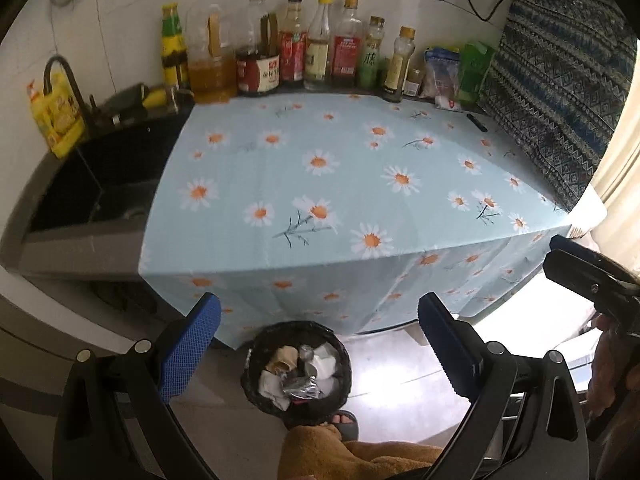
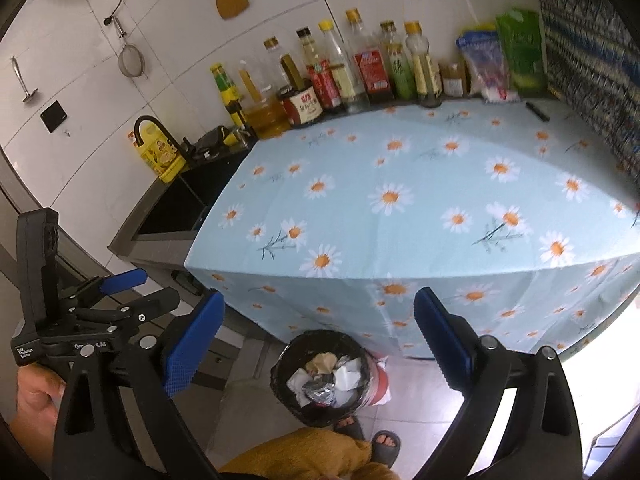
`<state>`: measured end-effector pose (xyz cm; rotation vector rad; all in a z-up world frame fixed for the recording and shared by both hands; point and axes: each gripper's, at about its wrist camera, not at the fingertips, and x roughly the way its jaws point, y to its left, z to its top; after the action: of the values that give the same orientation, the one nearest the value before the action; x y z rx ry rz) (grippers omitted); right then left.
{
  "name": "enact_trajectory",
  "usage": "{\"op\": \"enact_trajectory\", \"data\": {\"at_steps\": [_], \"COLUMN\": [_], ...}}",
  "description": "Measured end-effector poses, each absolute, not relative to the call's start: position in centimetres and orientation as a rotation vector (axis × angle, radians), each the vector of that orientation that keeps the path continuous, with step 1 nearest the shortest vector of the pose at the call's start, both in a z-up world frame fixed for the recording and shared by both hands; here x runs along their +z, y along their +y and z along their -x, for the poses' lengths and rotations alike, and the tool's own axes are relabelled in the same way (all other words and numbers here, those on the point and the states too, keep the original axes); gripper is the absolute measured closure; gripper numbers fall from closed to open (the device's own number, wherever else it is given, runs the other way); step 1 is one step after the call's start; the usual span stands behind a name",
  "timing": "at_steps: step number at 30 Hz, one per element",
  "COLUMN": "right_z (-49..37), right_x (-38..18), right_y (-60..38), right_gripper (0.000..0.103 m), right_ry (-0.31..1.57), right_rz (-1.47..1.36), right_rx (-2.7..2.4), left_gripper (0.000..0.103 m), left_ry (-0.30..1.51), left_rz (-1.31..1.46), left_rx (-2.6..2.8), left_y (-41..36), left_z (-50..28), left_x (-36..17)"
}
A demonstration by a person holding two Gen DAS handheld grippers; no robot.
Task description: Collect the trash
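Note:
A black trash bin (image 1: 298,372) stands on the floor in front of the counter, holding crumpled paper, foil and a cardboard tube (image 1: 282,358). It also shows in the right wrist view (image 2: 324,376). My left gripper (image 1: 320,344) is open and empty, held above the bin. My right gripper (image 2: 320,340) is open and empty, also above the bin. The left gripper shows at the lower left of the right wrist view (image 2: 120,300). The right gripper's body shows at the right edge of the left wrist view (image 1: 592,284).
A daisy-print cloth (image 1: 340,184) covers the counter. Several bottles (image 1: 296,44) and packets (image 1: 444,72) line the back wall. A dark pen-like object (image 1: 477,122) lies at the back right. A black sink (image 1: 96,184) sits left. My sandalled feet (image 2: 368,436) stand by the bin.

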<state>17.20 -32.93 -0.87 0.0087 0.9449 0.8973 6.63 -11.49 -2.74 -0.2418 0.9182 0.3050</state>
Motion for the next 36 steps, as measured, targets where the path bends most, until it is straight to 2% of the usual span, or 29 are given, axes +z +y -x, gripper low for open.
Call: {"op": "enact_trajectory", "data": {"at_steps": [11, 36], "right_z": [-17.1, -18.3], "right_x": [2.3, 2.9], "right_y": [-32.6, -31.9], "right_gripper": [0.007, 0.007], "right_ry": [0.896, 0.878], "right_rz": [0.018, 0.053], "right_rx": [0.91, 0.916], "left_gripper": [0.007, 0.007], "left_ry": [0.845, 0.815], "left_rz": [0.224, 0.21], "left_rx": [0.302, 0.31], "left_y": [-12.3, -12.1], "left_z": [-6.2, -6.8], "left_x": [0.8, 2.0]}}
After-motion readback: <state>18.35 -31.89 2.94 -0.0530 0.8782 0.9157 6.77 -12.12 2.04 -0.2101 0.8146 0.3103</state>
